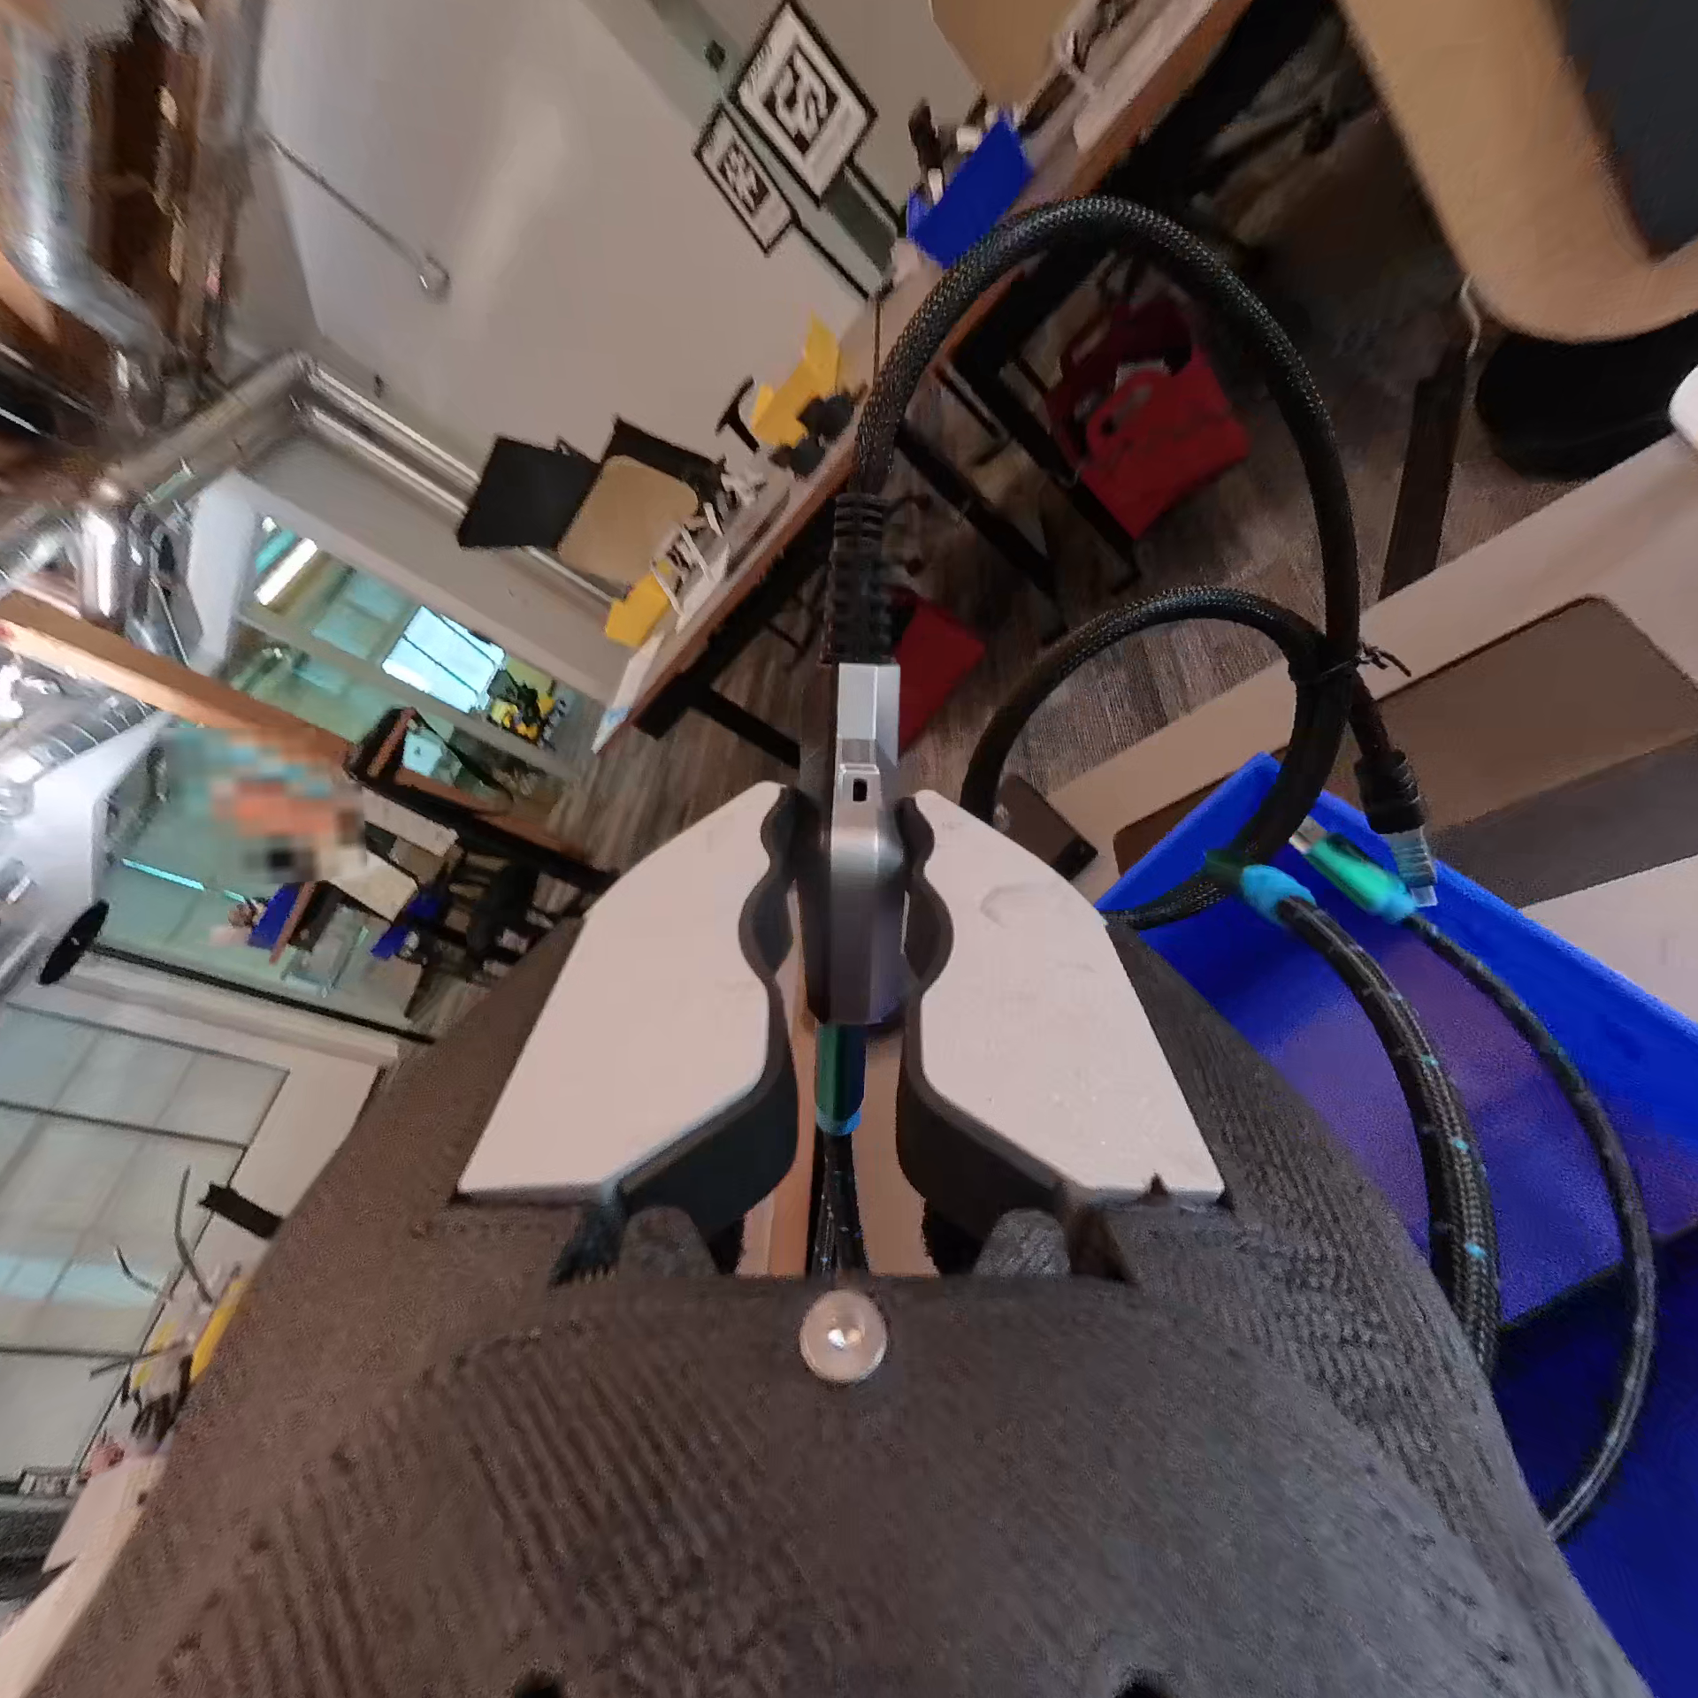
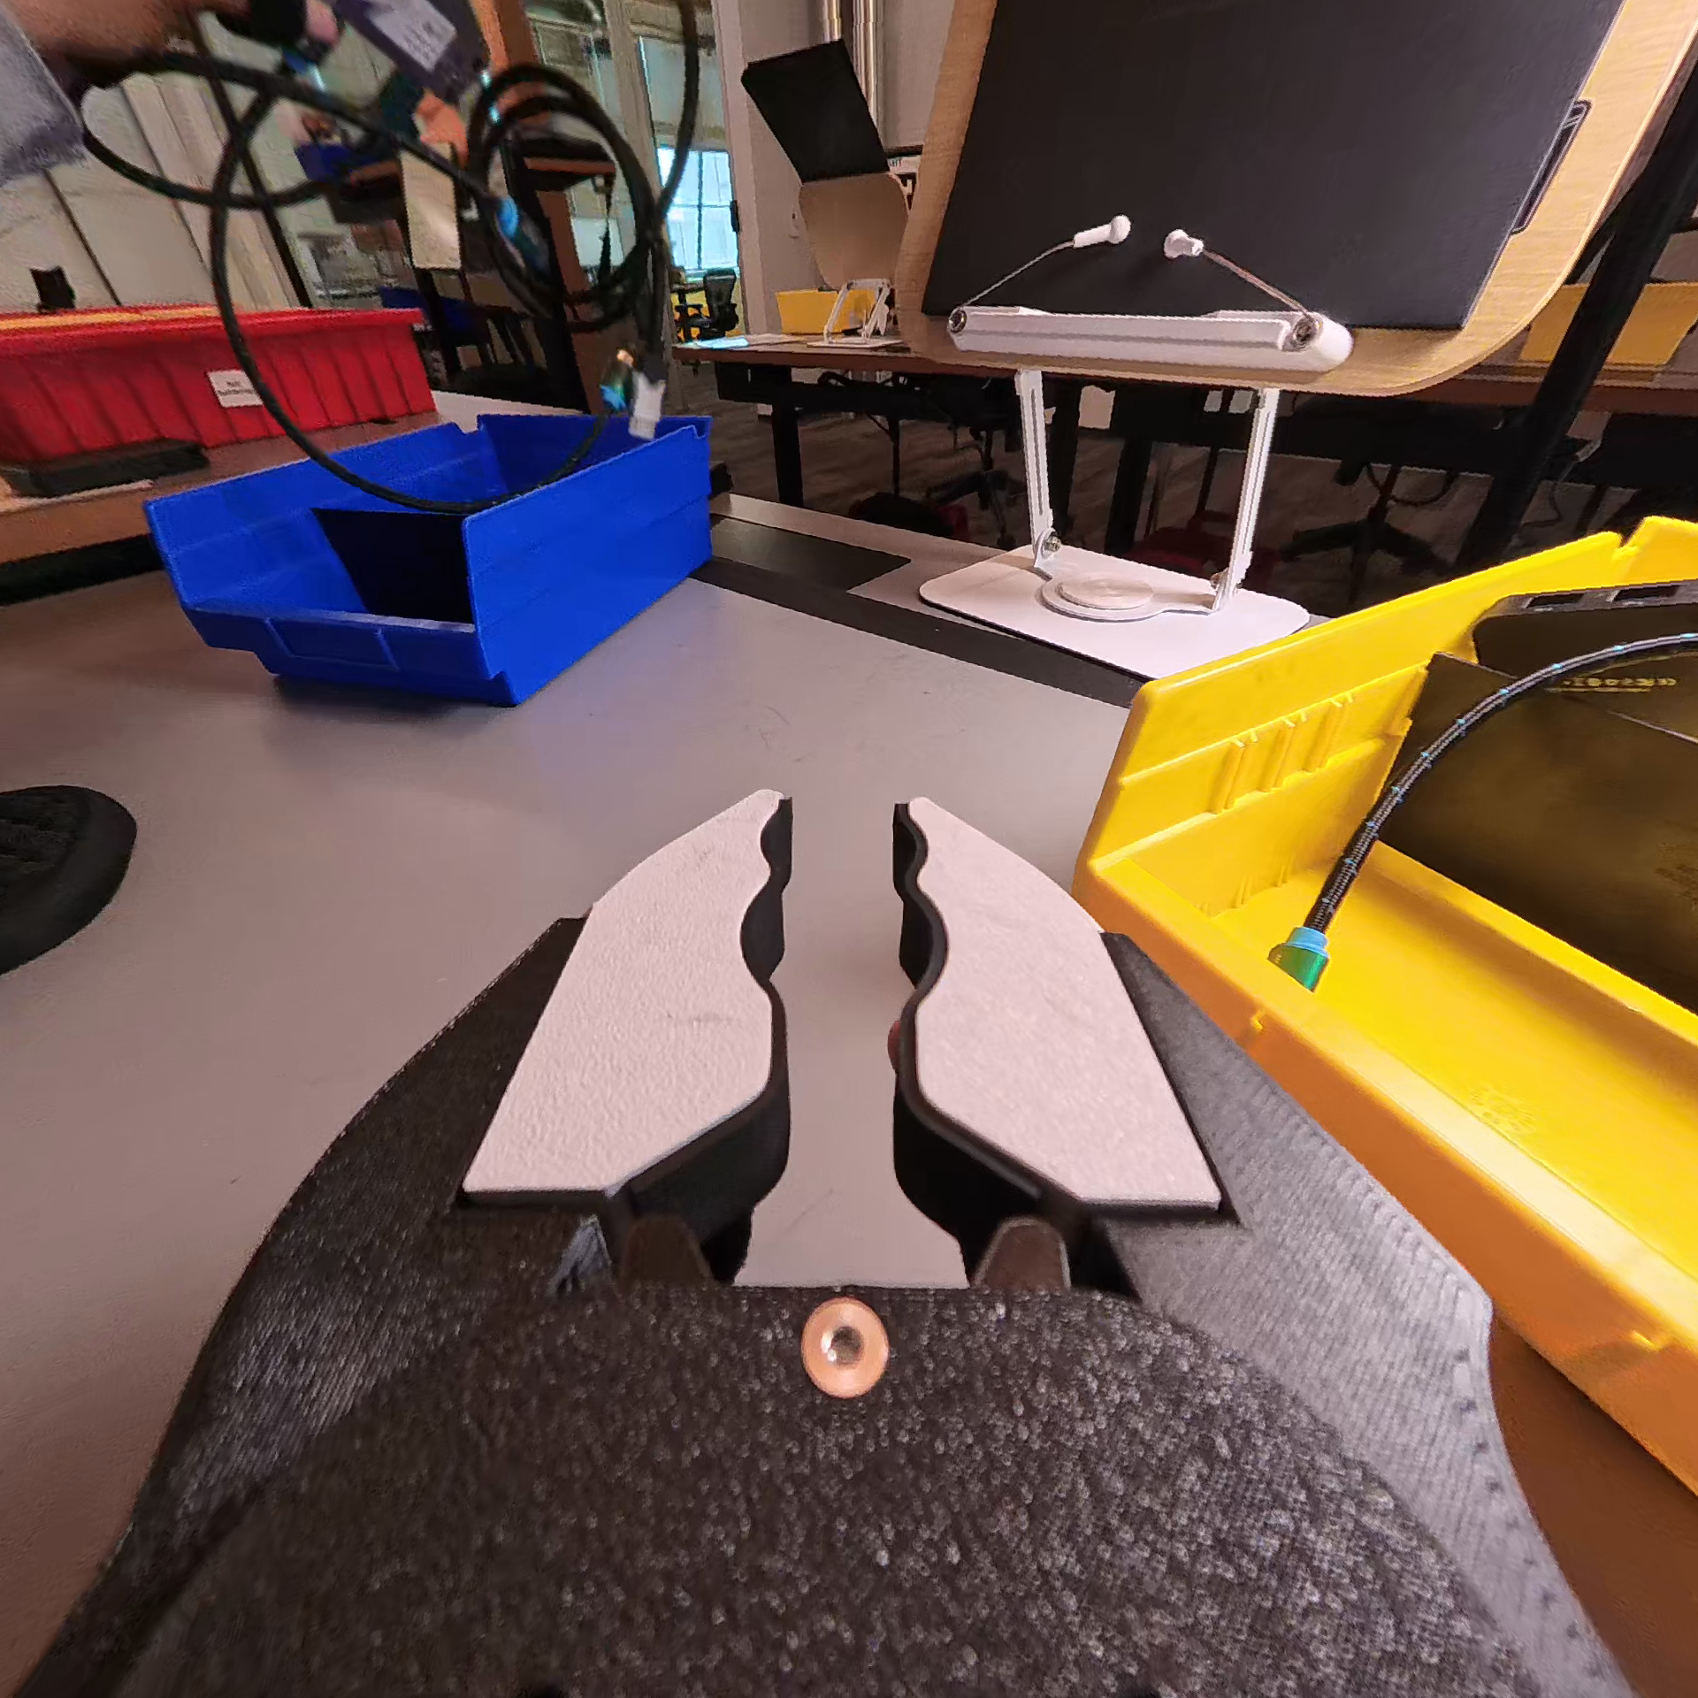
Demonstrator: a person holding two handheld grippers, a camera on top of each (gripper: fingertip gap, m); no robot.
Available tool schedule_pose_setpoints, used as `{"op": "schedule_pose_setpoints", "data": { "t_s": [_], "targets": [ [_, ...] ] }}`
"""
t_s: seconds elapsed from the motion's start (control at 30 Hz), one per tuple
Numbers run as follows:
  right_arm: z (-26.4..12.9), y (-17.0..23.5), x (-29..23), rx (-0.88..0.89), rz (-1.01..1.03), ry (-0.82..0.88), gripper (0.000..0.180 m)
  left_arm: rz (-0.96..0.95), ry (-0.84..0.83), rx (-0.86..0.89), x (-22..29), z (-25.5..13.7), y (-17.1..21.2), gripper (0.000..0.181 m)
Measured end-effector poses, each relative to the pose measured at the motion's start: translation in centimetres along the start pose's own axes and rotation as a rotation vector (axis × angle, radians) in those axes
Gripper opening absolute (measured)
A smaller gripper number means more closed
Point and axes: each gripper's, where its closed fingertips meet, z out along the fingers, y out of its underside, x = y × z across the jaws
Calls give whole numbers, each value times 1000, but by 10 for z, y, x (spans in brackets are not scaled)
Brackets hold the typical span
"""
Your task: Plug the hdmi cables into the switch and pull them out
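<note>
My left gripper [image 1: 845, 813] is shut on a grey metal HDMI plug [image 1: 859, 905] with a green collar, held up in the air. A second silver plug [image 1: 864, 707] on a black braided cable [image 1: 1011, 248] sits in line beyond it. The cable loops down to loose plugs [image 1: 1360, 873] hanging over a blue bin [image 1: 1378, 1057]. My right gripper [image 2: 843, 813] is open and empty, low over the grey table [image 2: 551, 781]. To its right a yellow bin [image 2: 1378, 1148] holds black switch boxes [image 2: 1562, 809] and a braided cable with a green plug end [image 2: 1300, 957].
In the right wrist view the blue bin [image 2: 570, 570] stands at the back left with the cable bundle [image 2: 634, 377] dangling over it. A red bin [image 2: 184, 377] sits behind it, a white stand [image 2: 1130, 597] with a board at the back right, and a black round pad [image 2: 46, 864] at the left edge.
</note>
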Motion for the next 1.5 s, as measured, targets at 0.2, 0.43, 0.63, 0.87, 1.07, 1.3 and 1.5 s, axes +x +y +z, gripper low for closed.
{"op": "schedule_pose_setpoints", "data": {
  "t_s": [0.2, 0.43, 0.63, 0.87, 1.07, 1.3, 1.5],
  "targets": [
    [6, -10, -10, 18, 2, -40, 20, -1, -52, 185, -9, -54, -36, 22],
    [14, -105, -36, 143, 33, -125, 22, -83, -87, 429, 21, -113, -80, 22],
    [27, -192, -69, 258, 87, -217, 23, -168, -54, 611, 77, -154, -110, 22],
    [67, -199, -81, 229, 290, -314, 36, -42, 42, 780, 167, -191, -137, 21],
    [89, -170, -68, 154, 511, -411, 44, 103, 123, 872, 229, -207, -144, 21],
    [94, -143, -44, 80, 637, -470, 34, 202, 115, 913, 269, -210, -144, 22],
    [88, -131, -33, -14, 535, -513, 30, 171, 511, 877, 289, -216, -138, 31]
  ]
}}
